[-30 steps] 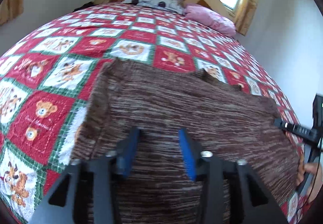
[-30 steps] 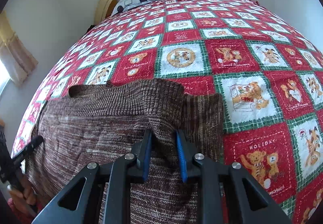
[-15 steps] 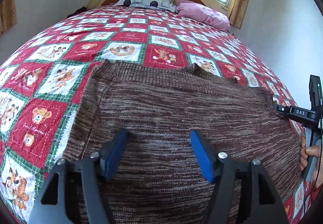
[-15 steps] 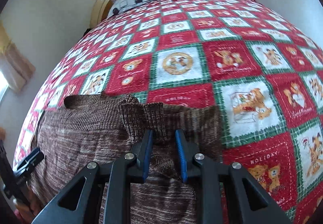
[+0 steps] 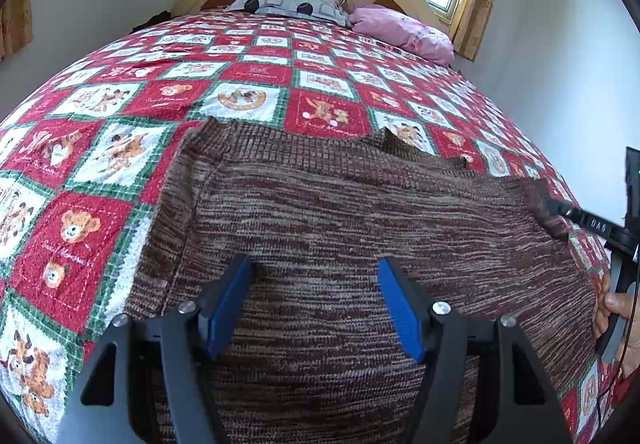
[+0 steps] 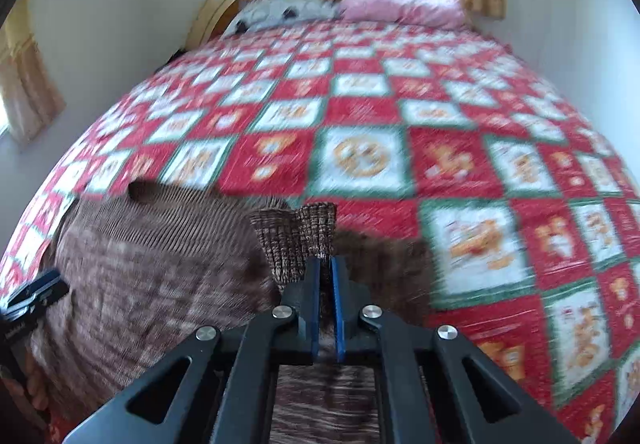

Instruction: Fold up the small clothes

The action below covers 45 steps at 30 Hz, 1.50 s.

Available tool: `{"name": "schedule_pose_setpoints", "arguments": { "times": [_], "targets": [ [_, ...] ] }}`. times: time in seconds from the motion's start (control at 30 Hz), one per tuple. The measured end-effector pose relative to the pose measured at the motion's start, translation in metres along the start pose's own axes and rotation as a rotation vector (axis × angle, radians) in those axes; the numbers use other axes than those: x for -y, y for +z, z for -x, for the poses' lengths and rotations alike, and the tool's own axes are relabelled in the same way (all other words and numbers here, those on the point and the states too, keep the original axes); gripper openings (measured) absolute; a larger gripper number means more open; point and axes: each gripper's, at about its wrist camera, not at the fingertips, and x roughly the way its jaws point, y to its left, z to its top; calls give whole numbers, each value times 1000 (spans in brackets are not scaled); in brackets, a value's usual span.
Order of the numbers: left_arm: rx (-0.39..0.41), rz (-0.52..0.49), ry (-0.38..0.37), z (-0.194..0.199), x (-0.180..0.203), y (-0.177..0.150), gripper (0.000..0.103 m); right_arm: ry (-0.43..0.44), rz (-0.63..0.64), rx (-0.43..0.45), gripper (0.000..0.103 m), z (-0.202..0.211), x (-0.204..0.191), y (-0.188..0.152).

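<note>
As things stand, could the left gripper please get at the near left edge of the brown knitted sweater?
Probably yes. The left gripper hangs open above the brown knitted sweater with nothing between its blue pads, and that edge lies bare on the quilt. The right gripper pinches the far side.

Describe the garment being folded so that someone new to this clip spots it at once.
Start at the bed's red, white and green teddy-bear quilt. On its near end lies the brown marled knit sweater, the only plain, unpatterned cloth there. One ribbed corner is pinched in the right hand-held gripper.
</note>
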Motion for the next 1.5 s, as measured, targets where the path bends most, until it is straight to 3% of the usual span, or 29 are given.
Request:
{"name": "schedule_pose_setpoints", "arguments": {
  "times": [0.1, 0.27, 0.47, 0.53, 0.57, 0.63, 0.8, 0.9, 1.0, 1.03, 1.13, 1.27, 1.4, 1.5],
  "targets": [
    [0, -2, 1, 0, 0, 0, 69, -78, -29, 26, 5, 5, 16, 4],
    [-3, -10, -4, -1, 1, 0, 73, -141, 1, -98, 5, -31, 22, -5],
    [-10, -37, 8, -3, 6, 0, 78, -238, 124, -85, 10, -30, 11, -1],
    [-10, -38, 8, -3, 6, 0, 78, -371, 70, 30, 11, -1, 9, 1],
    [-10, -36, 6, -3, 6, 0, 79, -422, 20, 131, 11, 26, 3, 1],
    [-9, -31, -1, -3, 5, 0, 79, -372, -14, 178, 11, 50, -11, -1],
    [29, 11, 2, 10, -4, -2, 79, 38, -10, 19, 11, 48, -84, -17],
    [45, 104, 35, 36, -29, -9, 79, 173, -20, -79, 11, 28, -125, -40],
    [53, 182, 74, 66, -58, -28, 79, 158, 48, -102, 11, 11, -155, -73],
    [49, 197, 84, 73, -65, -34, 79, 140, 63, -55, 11, 12, -157, -81],
    [39, 273, 87, 88, -83, -52, 79, 157, 43, -46, 13, 13, -152, -82],
    [27, 399, -20, 94, -85, -78, 79, 230, -26, -51, 13, 10, -137, -83],
    [38, 413, -20, 92, -76, -83, 77, 274, -66, -51, 13, 7, -130, -82],
    [18, 486, -125, 89, -81, -87, 59, 281, -70, -51, 13, 7, -130, -81]
  ]
}}
